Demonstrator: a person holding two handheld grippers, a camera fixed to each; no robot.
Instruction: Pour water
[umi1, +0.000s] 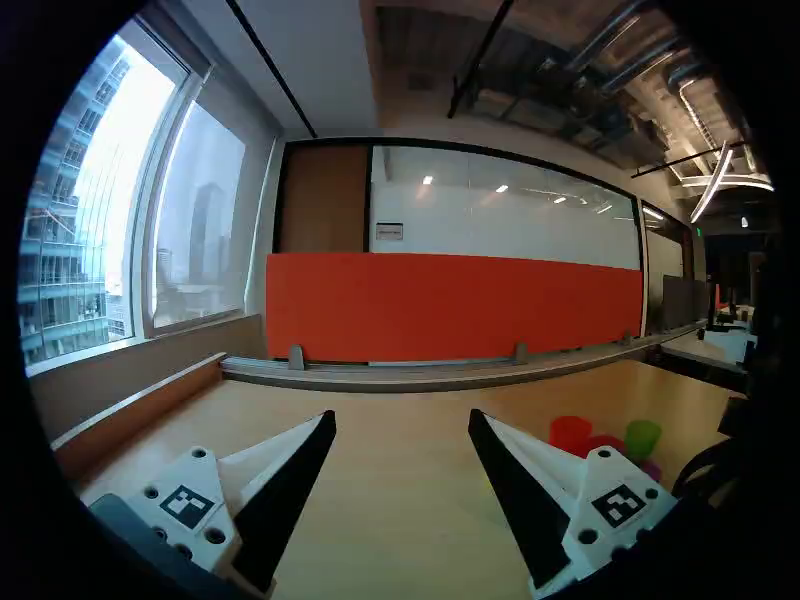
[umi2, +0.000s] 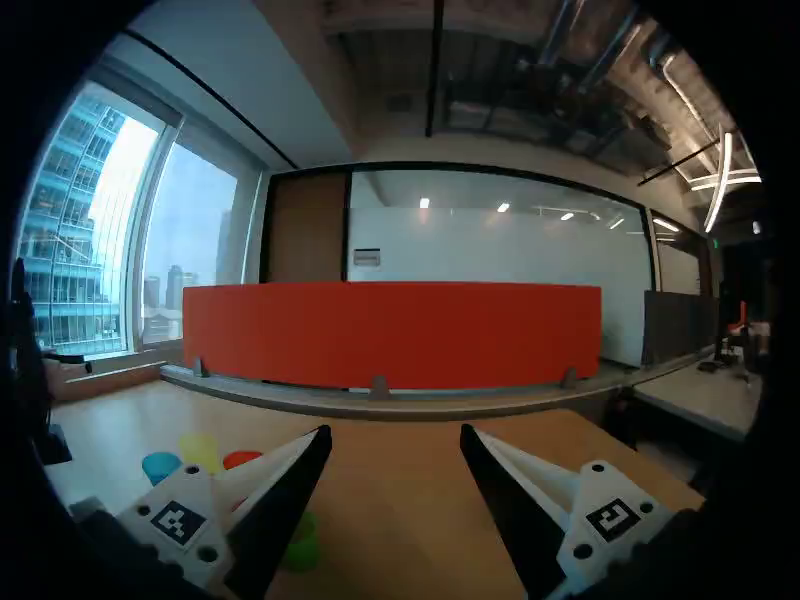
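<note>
The cups sit between the two hands, so the coming move turns inward from either side. From the left hand-held gripper (umi1: 401, 418), whose fingers stand wide apart with nothing between them, a small cluster lies ahead and to the right. It is partly hidden behind the right finger: a red cup (umi1: 570, 432), a green cup (umi1: 642, 438) and a darker pink one between them, all standing on the bench (umi1: 400, 500).

From the right hand-held gripper (umi2: 395, 432), also spread open and holding nothing, the cups lie ahead and to the left. A blue cup (umi2: 160, 466) and a yellow cup (umi2: 198, 450) stand side by side. A red one is just beyond the left finger, and a green one is low and close beside that finger's inner edge. That green one looks the nearest thing to either hand, so I judge the right hand better placed for a first grasp.

Every cup I can make out stands upright, mouth up, with its long axis vertical. A level approach from the side, with the fingers astride the wall, would suit them. The rims are seen too low and too small to tell whether any cup holds water. No jug or bottle can be made out, so the pour is presumably from one cup to another. The grasp has not yet begun.

Beyond the cups, an orange screen (umi1: 450, 305) closes off the far edge of the bench.
</note>
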